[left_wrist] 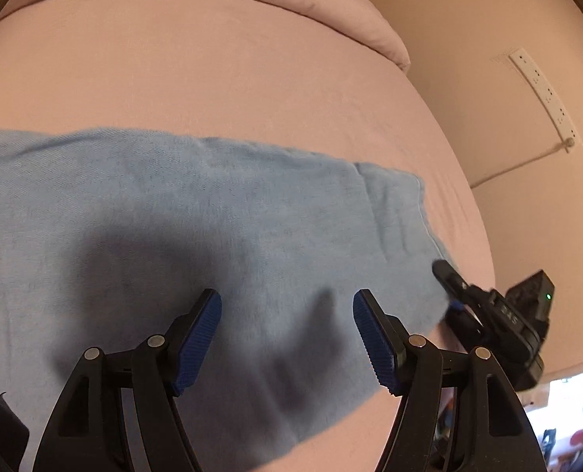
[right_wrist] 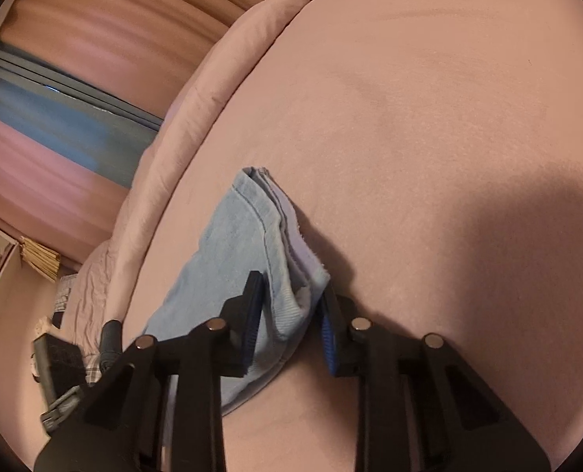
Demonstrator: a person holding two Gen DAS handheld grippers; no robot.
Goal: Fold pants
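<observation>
Near the bed's (right_wrist: 429, 126) right edge, light-blue pants (right_wrist: 236, 244) pinched at a bunched corner by right gripper (right_wrist: 291, 314), left gripper (left_wrist: 287, 330) spread wide above the cloth, gripping nothing.

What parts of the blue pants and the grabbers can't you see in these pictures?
- Left wrist view: the pants run off the left edge, so their full length is cut off.
- Left wrist view: the right gripper is blurred at the pants' corner; its grip is unclear there.
- Right wrist view: the cloth under the right gripper is hidden by its fingers.
- Right wrist view: the window side is smeared.
</observation>
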